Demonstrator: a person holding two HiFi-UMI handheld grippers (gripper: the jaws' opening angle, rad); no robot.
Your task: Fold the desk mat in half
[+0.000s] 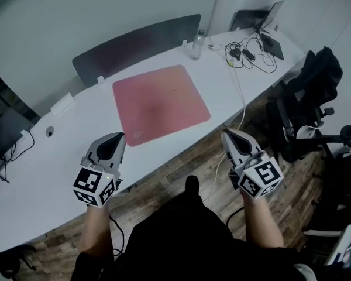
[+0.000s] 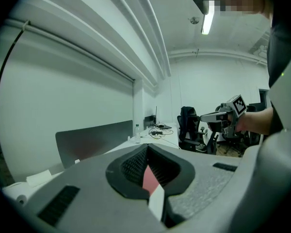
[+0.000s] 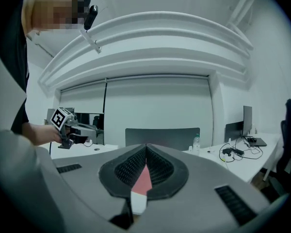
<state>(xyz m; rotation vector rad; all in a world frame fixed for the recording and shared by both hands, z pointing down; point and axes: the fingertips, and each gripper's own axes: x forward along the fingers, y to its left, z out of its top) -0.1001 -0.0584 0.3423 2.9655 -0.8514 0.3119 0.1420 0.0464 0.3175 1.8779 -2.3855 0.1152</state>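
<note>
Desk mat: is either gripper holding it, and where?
Nothing held. Left gripper and right gripper are shut, empty; the desk mat lies flat, ungripped.

No word, number or brand can be read in any of the views. The cubes on the left gripper [image 1: 117, 136] and the right gripper [image 1: 227, 133] carry only black-and-white square marker patterns, with no letters or digits. A small pale mark sits at the near corner of the red desk mat [image 1: 161, 101] but is too small to make out, and any print on the bottle [image 1: 196, 45] at the far edge of the table [image 1: 64, 139] is just as illegible.
</note>
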